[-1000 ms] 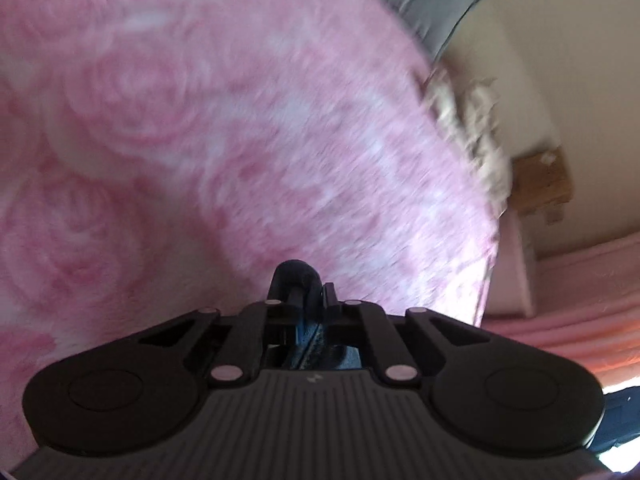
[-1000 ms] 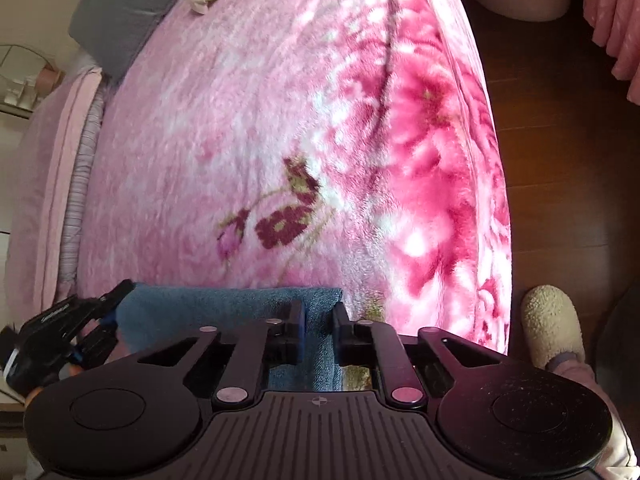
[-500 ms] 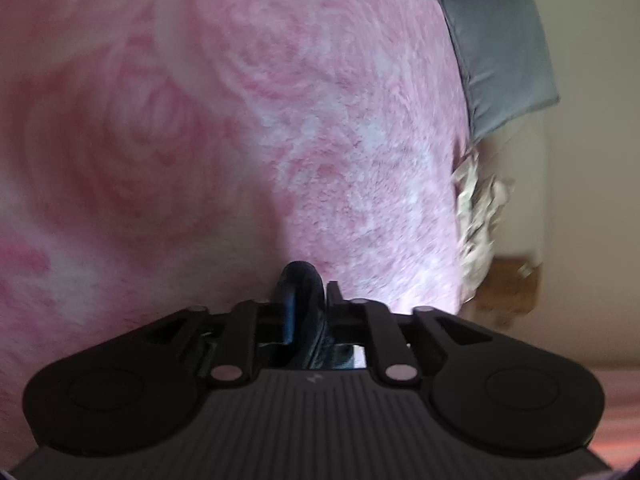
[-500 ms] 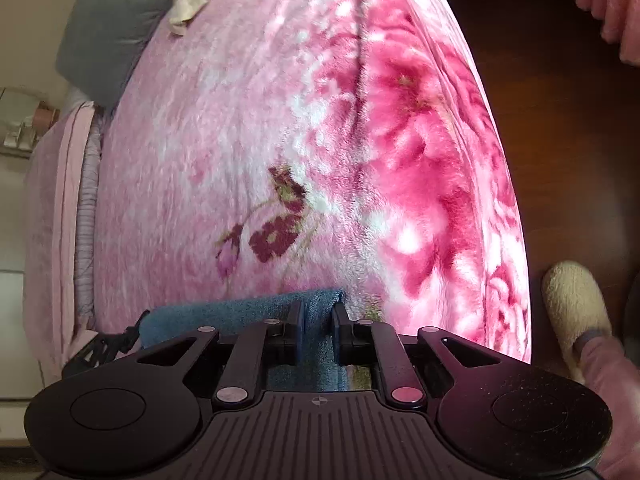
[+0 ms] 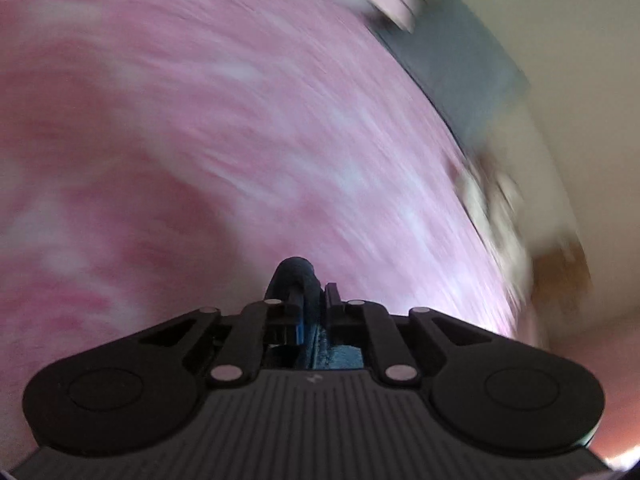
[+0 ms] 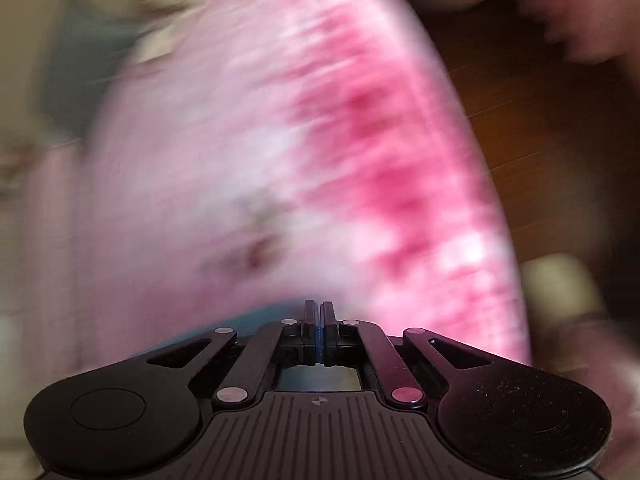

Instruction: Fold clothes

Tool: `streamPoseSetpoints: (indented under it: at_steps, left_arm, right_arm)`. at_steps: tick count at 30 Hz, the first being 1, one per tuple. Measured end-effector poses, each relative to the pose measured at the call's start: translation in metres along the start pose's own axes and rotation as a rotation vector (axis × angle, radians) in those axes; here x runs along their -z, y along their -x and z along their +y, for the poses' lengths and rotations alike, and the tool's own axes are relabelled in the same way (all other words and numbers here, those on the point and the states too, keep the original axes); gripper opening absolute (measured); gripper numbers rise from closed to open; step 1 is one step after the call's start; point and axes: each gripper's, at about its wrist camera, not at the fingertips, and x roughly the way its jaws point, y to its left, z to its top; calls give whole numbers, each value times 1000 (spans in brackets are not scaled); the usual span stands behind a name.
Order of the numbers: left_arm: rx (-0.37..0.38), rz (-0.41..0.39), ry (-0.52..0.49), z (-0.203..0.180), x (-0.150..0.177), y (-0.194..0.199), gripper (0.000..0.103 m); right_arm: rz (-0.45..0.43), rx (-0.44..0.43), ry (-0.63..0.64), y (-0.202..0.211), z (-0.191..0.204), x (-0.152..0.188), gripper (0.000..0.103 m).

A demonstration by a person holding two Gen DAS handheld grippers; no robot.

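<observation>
Blue garment, soft and limp, pinched at its edge over the pink floral bed cover. Left gripper fingers closed on a bunched fold; right gripper fingers nearly together on a thin layer. Light cloth, will sag between holds; best gripped at corners. Both views motion-blurred.

Bed under a pink floral blanket

The pink floral blanket covers the bed, its deeper pink flowers running along the edge beside the dark wooden floor. At the far end lie a grey pillow and a crumpled cream cloth, both blurred. A blue garment rests on the near part.
</observation>
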Motion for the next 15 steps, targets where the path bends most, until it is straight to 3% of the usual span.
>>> streamPoseSetpoints:
  at_steps: [1, 3, 6, 8, 10, 15]
  left_arm:
    - [-6, -30, 37, 7, 2, 2, 7]
    - [-15, -71, 81, 18, 4, 4, 7]
    - [-22, -19, 2, 5, -4, 4, 10]
    - [-3, 8, 69, 10, -11, 5, 12]
    - [1, 20, 128, 20, -17, 12, 14]
    - [-19, 64, 64, 10, -29, 3, 14]
  right_arm:
    - [-19, 54, -25, -1, -9, -2, 0]
    - [13, -1, -46, -1, -19, -11, 0]
    - [26, -83, 108, -3, 15, -9, 0]
    - [66, -122, 144, -11, 32, -7, 9]
    - [116, -149, 147, -23, 46, -5, 57]
    - [141, -156, 123, -43, 63, -3, 58]
